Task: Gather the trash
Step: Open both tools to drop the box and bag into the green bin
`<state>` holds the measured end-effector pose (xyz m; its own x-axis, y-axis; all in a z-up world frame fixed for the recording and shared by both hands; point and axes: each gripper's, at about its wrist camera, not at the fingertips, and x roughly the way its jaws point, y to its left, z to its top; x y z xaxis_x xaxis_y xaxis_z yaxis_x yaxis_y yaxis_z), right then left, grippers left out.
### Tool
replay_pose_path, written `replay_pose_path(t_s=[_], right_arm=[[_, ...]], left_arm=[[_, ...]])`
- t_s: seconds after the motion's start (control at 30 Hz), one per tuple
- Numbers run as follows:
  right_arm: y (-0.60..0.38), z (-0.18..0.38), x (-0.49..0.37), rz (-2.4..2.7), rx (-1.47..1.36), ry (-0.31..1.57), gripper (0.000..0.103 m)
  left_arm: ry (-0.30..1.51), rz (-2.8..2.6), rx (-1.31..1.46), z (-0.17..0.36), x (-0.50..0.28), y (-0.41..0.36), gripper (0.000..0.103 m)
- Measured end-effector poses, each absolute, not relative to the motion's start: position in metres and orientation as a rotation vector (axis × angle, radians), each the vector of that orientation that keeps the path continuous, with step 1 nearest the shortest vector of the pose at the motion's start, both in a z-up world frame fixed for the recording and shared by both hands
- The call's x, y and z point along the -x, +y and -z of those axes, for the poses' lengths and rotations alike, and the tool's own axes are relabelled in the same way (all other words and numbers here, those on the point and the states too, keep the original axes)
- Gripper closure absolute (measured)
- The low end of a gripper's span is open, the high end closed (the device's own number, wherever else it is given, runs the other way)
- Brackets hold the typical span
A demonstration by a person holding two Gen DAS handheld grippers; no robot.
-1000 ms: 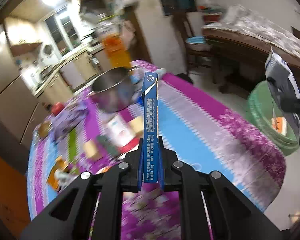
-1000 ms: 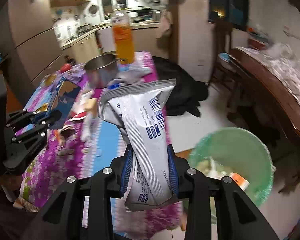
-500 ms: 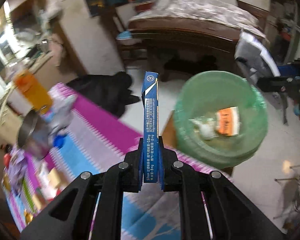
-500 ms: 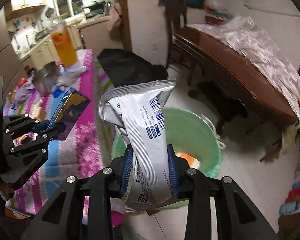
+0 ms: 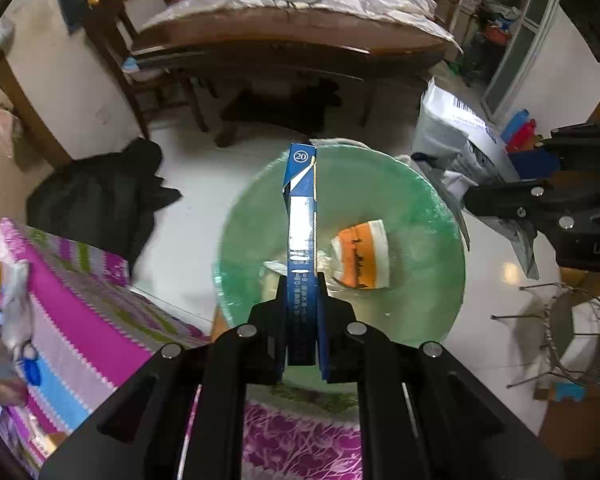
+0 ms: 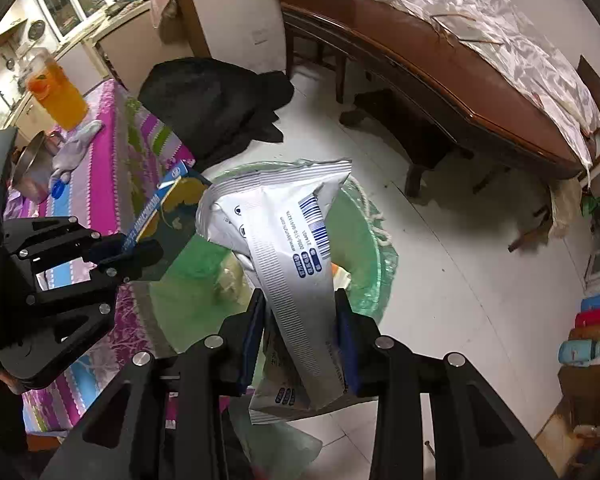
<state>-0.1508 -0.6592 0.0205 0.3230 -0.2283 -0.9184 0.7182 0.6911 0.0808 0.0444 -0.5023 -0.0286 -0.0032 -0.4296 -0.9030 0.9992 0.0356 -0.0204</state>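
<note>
With both grippers poised above the green bin (image 5: pixel 428 216), the step in hand looks like the drop itself: the carrying is done and only the release is left. The left gripper (image 5: pixel 302 308) is clamped on a flat blue carton (image 5: pixel 301 208), which stands edge-on and points toward twelve o'clock, right over the bin's mouth in the left wrist view. The right gripper (image 6: pixel 300 320) is pinched around a crumpled grey-white wrapper (image 6: pixel 296 236), its barcoded end fanning out toward twelve o'clock above the bin. From the left wrist, that same wrapper hangs at about two o'clock, over the bin's rim. Inside the bin an orange-and-white packet (image 5: pixel 362 256) already lies among paler scraps. The purple patterned tablecloth (image 5: pixel 84 312) sits at eight o'clock, its edge just beside the bin, so a careless let-go could land on the cloth or the white floor. I judge that the next move calls for parting each pair of jaws while centred over the opening; the wrapper, being light and crumpled, may cling to a pad or drift, whereas the stiff carton should fall straight.
</note>
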Motion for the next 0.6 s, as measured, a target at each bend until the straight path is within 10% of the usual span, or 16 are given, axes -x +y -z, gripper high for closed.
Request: replay_pose_path(t_s=[0.6], right_arm=[[-0.666,0.007,0.142,0.638,-0.564,1.179,0.067]], left_arm=[[0.93,1.347,-0.906,0.056,-0.043,-0.523,0.093]])
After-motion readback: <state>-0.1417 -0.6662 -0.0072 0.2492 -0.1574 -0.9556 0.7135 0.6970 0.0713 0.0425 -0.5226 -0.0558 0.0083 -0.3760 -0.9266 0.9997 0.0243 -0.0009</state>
